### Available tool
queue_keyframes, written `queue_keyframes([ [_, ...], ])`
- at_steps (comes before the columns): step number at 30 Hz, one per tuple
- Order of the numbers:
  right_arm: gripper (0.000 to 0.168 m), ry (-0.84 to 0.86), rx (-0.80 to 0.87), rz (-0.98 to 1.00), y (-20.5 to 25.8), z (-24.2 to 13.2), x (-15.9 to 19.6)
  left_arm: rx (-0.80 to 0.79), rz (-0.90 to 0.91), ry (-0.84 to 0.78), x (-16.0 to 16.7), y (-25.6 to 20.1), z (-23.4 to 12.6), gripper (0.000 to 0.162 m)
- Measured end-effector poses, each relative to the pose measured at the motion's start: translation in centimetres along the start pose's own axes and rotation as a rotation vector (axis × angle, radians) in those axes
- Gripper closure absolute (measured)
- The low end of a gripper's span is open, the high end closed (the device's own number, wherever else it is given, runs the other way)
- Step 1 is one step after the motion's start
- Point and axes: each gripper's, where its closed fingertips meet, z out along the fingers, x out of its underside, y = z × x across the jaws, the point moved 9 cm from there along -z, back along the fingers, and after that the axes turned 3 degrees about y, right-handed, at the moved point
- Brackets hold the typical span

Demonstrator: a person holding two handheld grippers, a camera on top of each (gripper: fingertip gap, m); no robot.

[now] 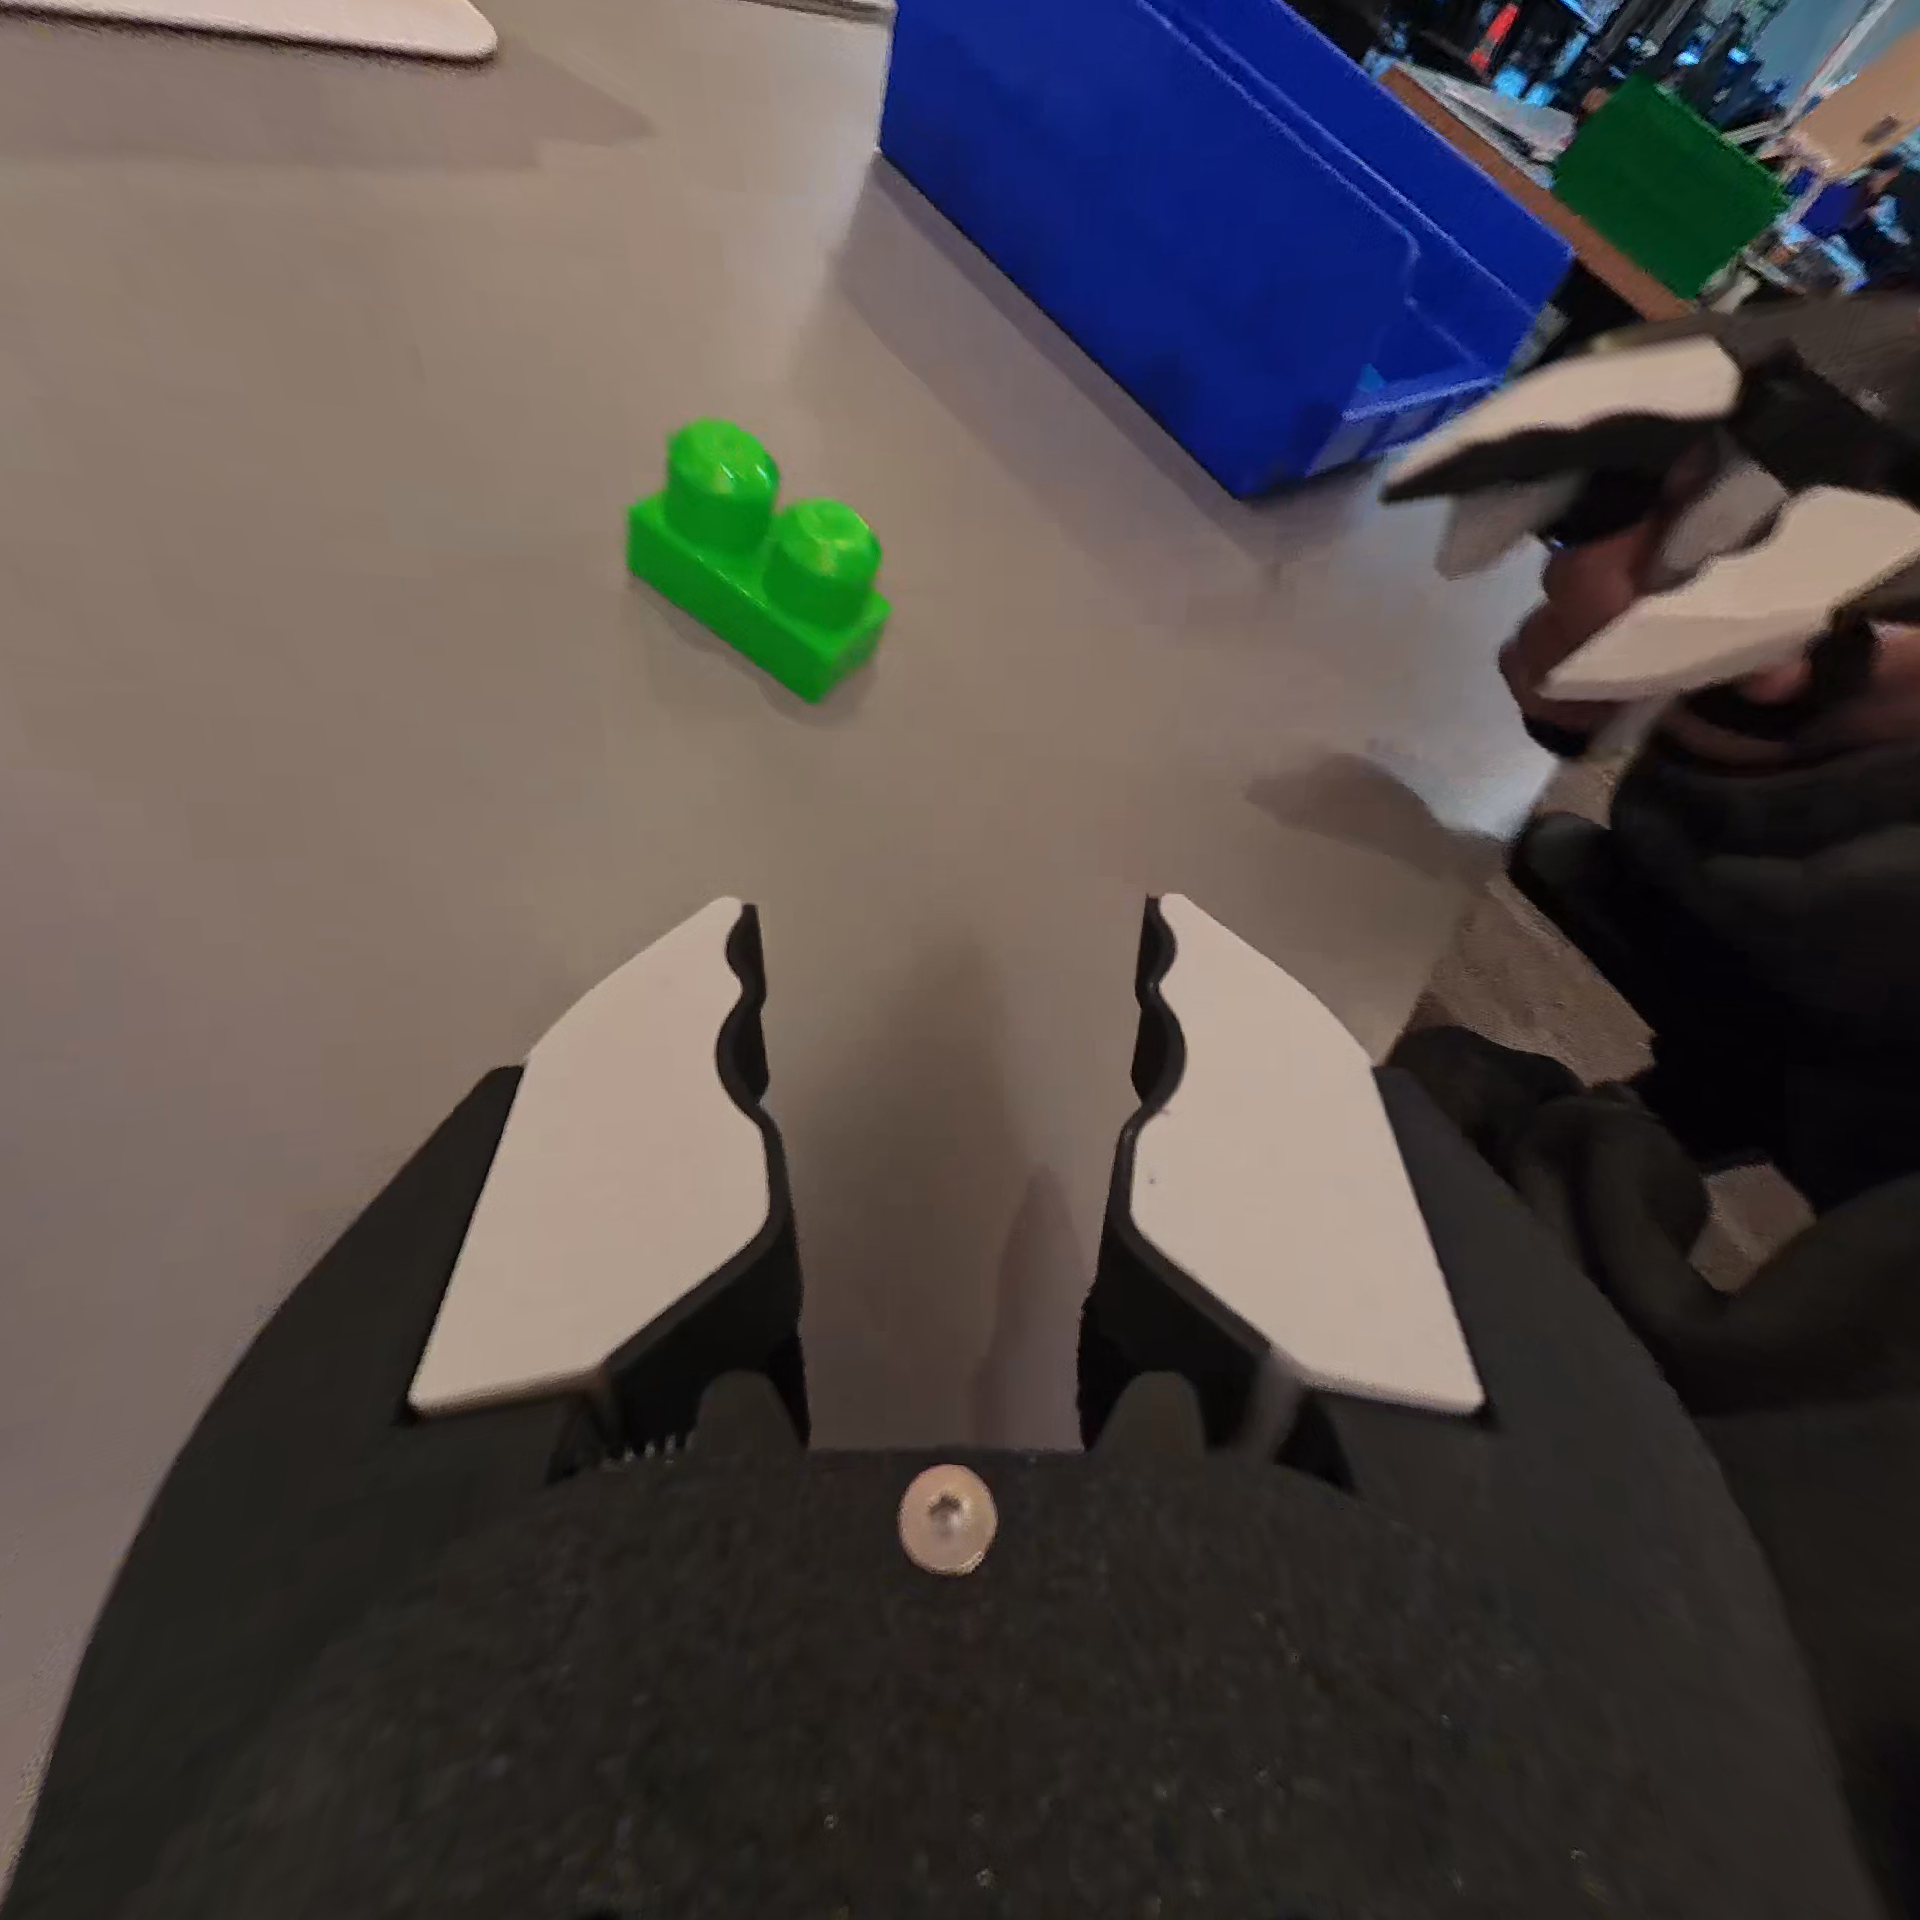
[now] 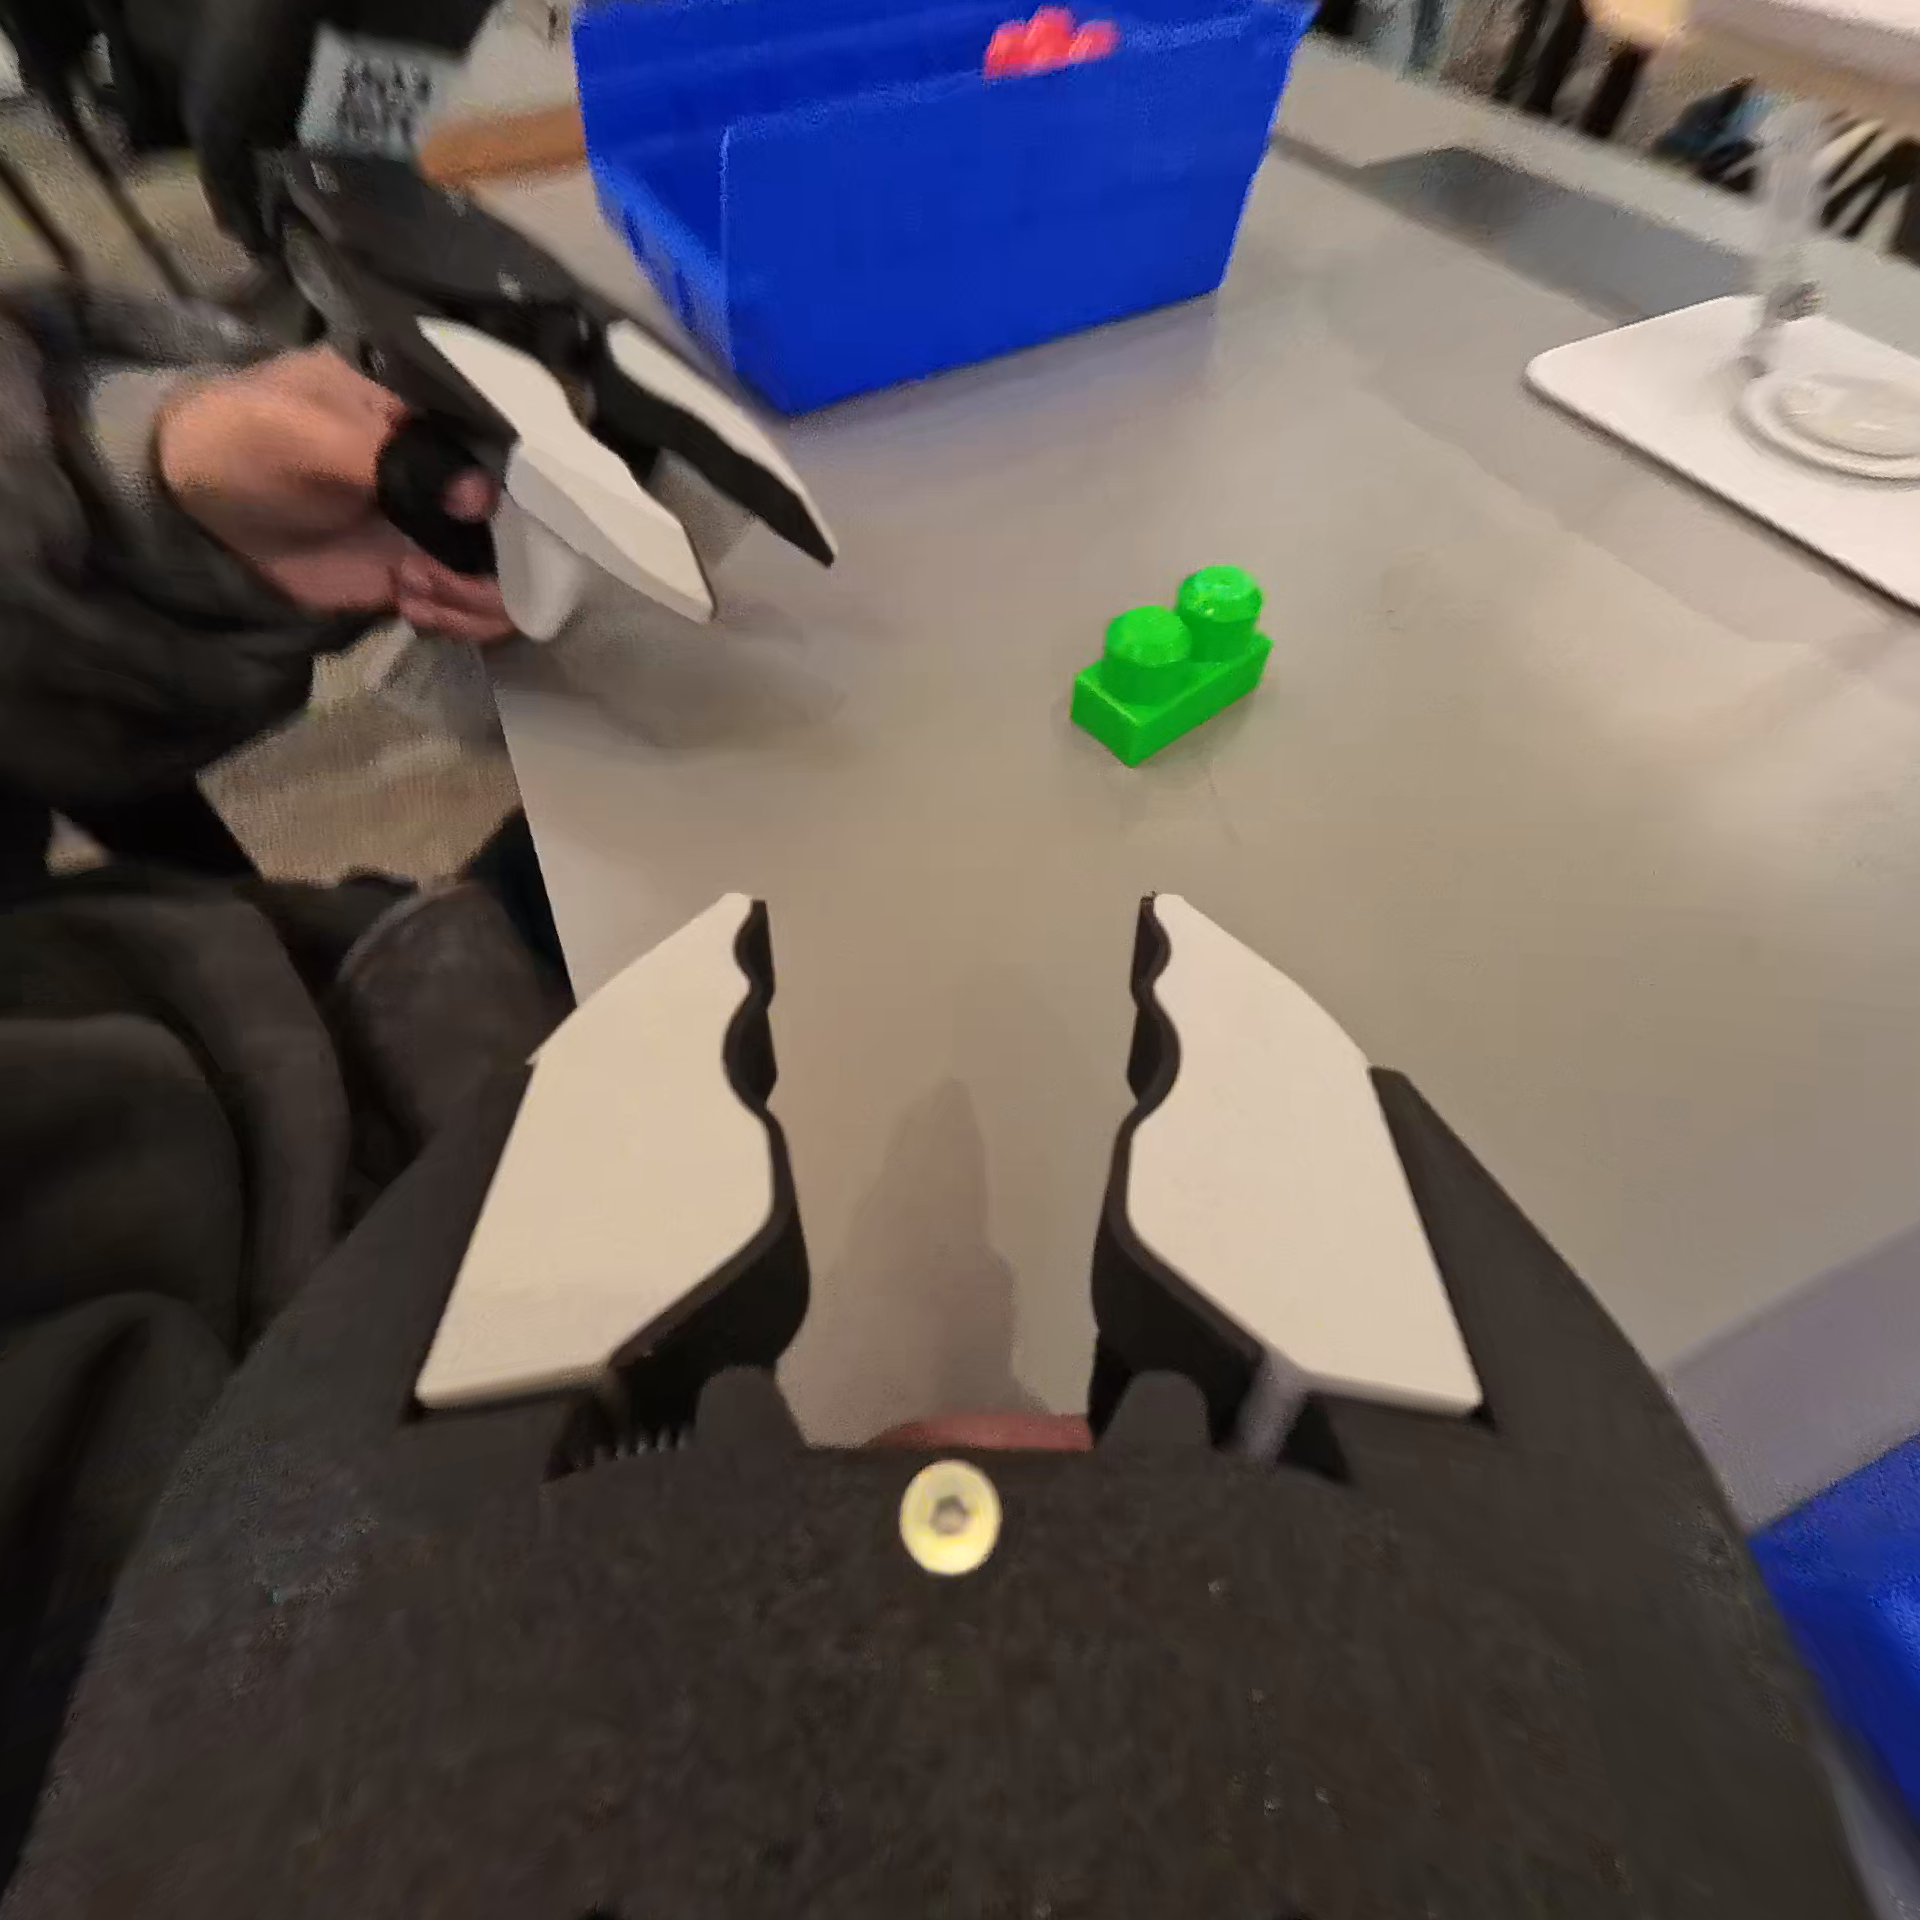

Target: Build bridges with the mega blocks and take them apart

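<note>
A green two-stud mega block [image 1: 756, 561] stands alone, studs up, on the grey table [image 1: 312, 623]; it also shows in the right wrist view [image 2: 1172, 668]. My left gripper [image 1: 948, 914] is open and empty, above the table, short of the block and to its right. It also shows at the left of the right wrist view [image 2: 771, 584], held in a hand. My right gripper [image 2: 948, 909] is open and empty, short of the block and to its left. It shows blurred at the right of the left wrist view [image 1: 1465, 587].
A blue bin [image 1: 1195, 239] stands on the table beyond the block; in the right wrist view [image 2: 935, 208] red pieces [image 2: 1049, 42] show inside it. A white tray [image 2: 1714, 436] with a clear dish lies at the right. The table's near edge [image 2: 530, 790] runs beside a dark-clothed person [image 2: 156, 1039].
</note>
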Motion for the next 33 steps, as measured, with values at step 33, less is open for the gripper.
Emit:
queue_keyframes([
  [33,0.122,0.730,-0.049,-0.761,-9.1,18.5,-10.2,-0.010,0.344,0.024,-0.3,-3.6,-0.2,0.094],
])
